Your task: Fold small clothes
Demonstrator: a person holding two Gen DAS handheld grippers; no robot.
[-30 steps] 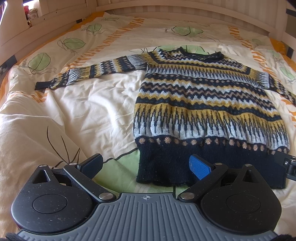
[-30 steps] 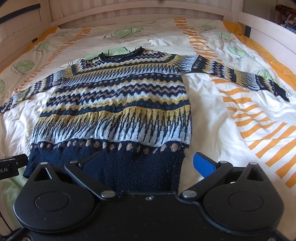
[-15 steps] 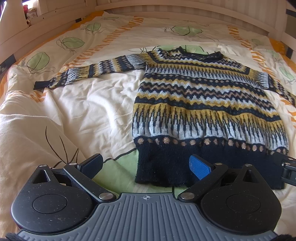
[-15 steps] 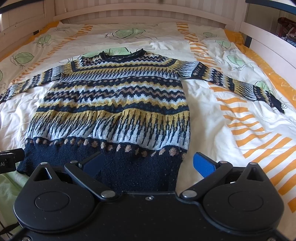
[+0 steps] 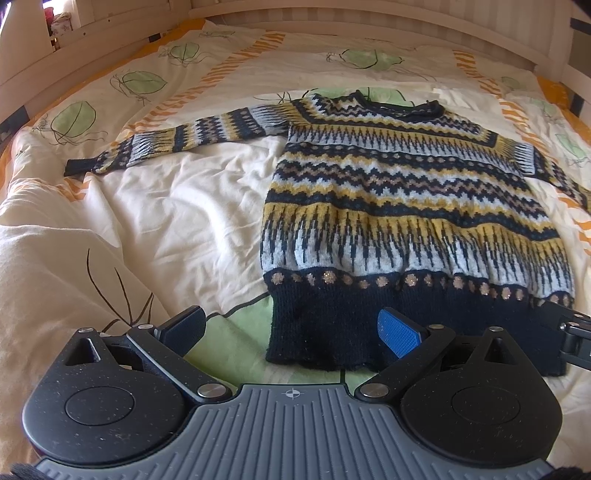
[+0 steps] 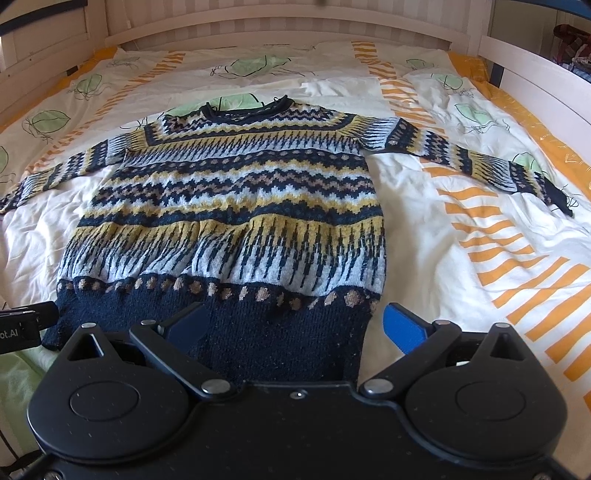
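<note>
Bed quilt [image 5: 155, 206] unchanged; sweater [image 5: 406, 206] flat. We've backed both empty, spread grippers, left gripper [image 5: 291, 328] and right gripper [image 6: 295, 326], off slightly; hem ungrasped.

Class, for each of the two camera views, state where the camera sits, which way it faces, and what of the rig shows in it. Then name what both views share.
Left wrist: sits on the left gripper at the sweater's left hem corner, facing up the bed toward the headboard; its own open jaws show, plus the right gripper's tip at the right edge.
Right wrist: sits on the right gripper at the right hem corner, facing the same way; own open jaws show, the left gripper's tip at the left edge.
Shared: the flat sweater, the quilt, the headboard.
</note>
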